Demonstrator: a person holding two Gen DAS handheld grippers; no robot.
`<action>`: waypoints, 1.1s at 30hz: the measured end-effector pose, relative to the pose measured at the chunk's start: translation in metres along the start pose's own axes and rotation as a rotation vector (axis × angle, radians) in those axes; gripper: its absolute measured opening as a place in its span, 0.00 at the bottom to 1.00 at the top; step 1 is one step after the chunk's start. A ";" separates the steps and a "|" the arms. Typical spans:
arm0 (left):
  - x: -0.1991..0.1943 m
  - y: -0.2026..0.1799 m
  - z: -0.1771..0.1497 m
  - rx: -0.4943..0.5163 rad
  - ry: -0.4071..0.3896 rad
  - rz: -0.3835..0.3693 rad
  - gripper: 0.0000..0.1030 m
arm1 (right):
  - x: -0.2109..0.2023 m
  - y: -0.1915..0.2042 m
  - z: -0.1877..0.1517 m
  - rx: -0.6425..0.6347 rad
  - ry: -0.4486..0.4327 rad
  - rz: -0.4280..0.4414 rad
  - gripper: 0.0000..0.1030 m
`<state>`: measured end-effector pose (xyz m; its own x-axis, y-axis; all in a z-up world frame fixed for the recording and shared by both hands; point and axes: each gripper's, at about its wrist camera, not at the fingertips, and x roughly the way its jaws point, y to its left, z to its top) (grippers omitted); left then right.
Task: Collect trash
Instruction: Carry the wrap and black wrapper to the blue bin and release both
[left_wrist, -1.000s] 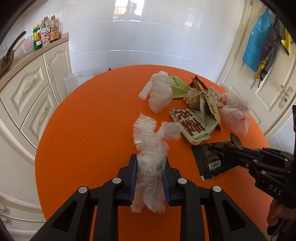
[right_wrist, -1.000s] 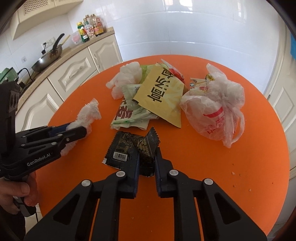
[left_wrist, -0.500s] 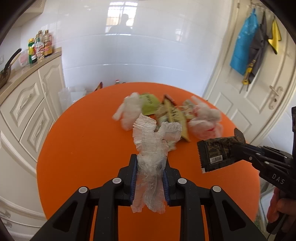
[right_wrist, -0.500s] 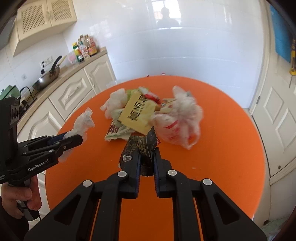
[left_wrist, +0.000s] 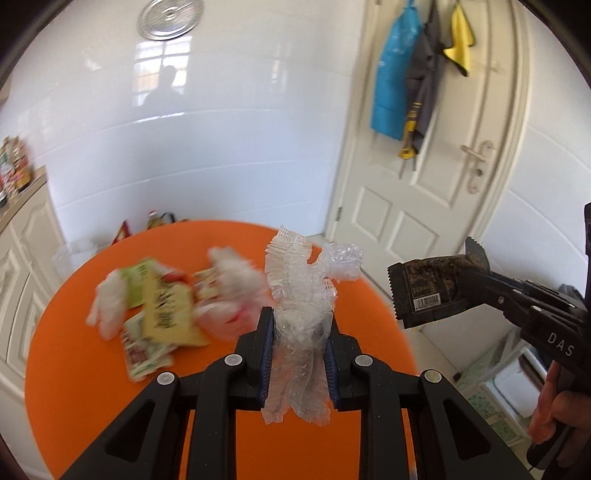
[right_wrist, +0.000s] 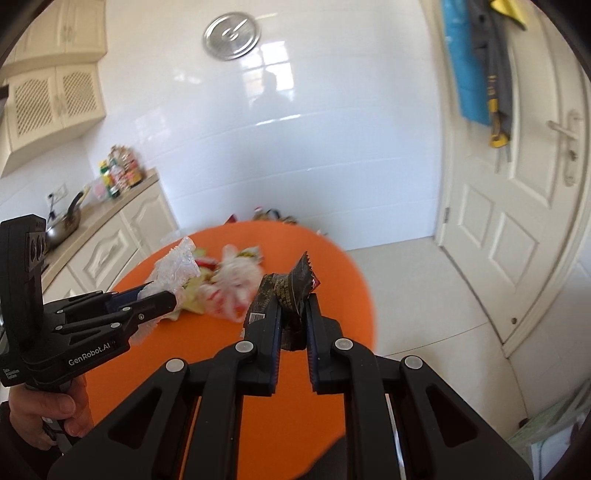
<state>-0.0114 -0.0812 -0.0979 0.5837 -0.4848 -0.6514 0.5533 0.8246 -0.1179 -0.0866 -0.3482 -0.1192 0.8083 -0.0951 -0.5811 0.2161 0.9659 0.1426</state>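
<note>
Two pieces of trash are in our grip. Through the left wrist view, our left gripper (left_wrist: 298, 354) pinches a crumpled clear plastic wrap (left_wrist: 304, 295) above the orange table (left_wrist: 85, 369), where a blurred pile of wrappers (left_wrist: 166, 310) lies; at the right, a hand (left_wrist: 561, 410) holds the other tool. Through the right wrist view, our right gripper (right_wrist: 293, 328) is clamped on a dark snack wrapper (right_wrist: 291, 291), held above the table's edge.

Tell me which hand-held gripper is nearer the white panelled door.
Right. The right hand-held gripper, clamping a black wrapper, sits on the white panelled door's side; the left hand-held gripper is over the orange table.
</note>
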 end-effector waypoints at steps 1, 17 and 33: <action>0.000 -0.012 0.004 0.014 -0.009 -0.018 0.20 | -0.010 -0.010 0.002 0.012 -0.018 -0.021 0.11; 0.106 -0.185 0.033 0.163 0.137 -0.347 0.20 | -0.110 -0.198 -0.034 0.241 -0.068 -0.367 0.11; 0.351 -0.248 0.001 0.210 0.600 -0.365 0.28 | 0.023 -0.340 -0.161 0.561 0.273 -0.385 0.14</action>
<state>0.0574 -0.4565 -0.2965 -0.0524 -0.4250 -0.9037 0.7877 0.5387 -0.2990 -0.2297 -0.6404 -0.3102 0.4690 -0.2687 -0.8413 0.7644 0.6006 0.2343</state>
